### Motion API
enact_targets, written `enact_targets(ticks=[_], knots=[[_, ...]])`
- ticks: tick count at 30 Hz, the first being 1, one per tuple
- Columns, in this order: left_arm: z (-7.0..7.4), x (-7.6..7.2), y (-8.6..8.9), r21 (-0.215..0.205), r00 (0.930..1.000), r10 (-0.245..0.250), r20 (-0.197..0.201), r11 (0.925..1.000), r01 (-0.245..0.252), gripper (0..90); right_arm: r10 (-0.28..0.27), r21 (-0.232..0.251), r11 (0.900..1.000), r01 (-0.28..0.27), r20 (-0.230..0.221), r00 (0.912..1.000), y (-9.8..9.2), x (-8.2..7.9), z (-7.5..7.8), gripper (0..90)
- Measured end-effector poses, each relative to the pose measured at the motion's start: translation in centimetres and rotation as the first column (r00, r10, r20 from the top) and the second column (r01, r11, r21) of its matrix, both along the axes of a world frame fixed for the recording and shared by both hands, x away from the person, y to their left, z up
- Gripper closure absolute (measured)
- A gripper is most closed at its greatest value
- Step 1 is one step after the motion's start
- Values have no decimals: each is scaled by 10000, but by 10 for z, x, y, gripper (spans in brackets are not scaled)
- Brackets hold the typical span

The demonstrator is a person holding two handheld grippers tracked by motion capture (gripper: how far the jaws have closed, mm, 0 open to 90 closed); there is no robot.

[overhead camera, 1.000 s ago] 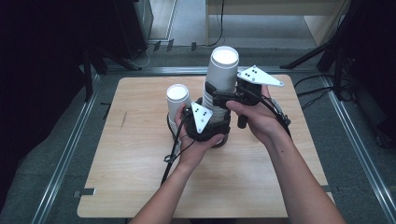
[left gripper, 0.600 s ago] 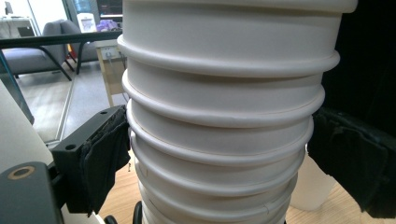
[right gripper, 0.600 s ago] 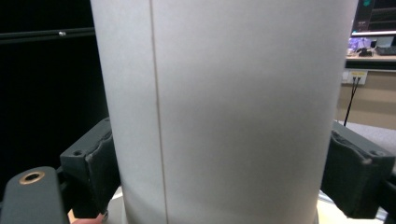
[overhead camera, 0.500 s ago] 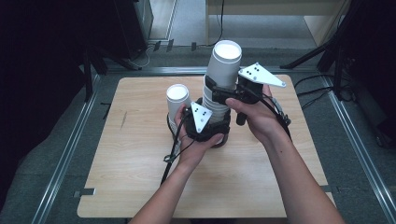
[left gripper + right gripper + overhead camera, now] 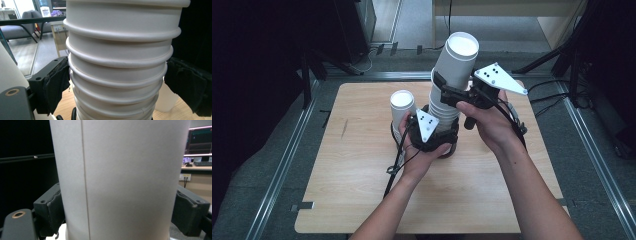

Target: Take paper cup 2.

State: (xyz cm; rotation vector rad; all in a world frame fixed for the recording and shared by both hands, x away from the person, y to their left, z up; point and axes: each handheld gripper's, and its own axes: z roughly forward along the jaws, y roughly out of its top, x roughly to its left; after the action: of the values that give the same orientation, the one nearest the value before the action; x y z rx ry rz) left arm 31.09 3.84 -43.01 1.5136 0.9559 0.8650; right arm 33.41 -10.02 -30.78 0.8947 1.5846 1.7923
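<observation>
On a light wooden table [image 5: 362, 200], the left gripper [image 5: 432, 134] is clamped on the lower part of a tall stack of nested white paper cups [image 5: 120, 75], standing upright near the table's middle. The right gripper [image 5: 452, 95] is clamped on the upturned top white paper cup [image 5: 457, 62], higher up. A separate white paper cup [image 5: 402, 104] stands just beside the stack.

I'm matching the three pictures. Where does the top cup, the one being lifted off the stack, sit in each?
High view: top cup upper centre, in the right gripper.
Left gripper view: its wall along the top edge.
Right gripper view: centre.
Shared landmark: the stack.
</observation>
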Motion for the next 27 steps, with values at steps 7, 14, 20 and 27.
enact_targets(ticks=[7, 14, 20, 27], knots=[[0, 0, 0, 10, 10000, -4, -8, 10000, 4, 69, -81, 300, 9995, 74, 245, 9997, -4, -5, 8, 130], [0, -1, 0, 51, 10000, -47, -3, 10000, 47, 69, -106, 516, 9986, 90, 309, 9995, -7, -8, 12, 131], [0, -1, 1, 29, 10000, -60, -15, 10000, 60, 72, -201, 543, 9984, 177, 438, 9988, -9, -9, 17, 130], [0, -1, 1, 43, 10000, -62, -44, 10000, 62, 73, -428, 747, 9965, 375, 696, 9967, -13, -11, 25, 130]])
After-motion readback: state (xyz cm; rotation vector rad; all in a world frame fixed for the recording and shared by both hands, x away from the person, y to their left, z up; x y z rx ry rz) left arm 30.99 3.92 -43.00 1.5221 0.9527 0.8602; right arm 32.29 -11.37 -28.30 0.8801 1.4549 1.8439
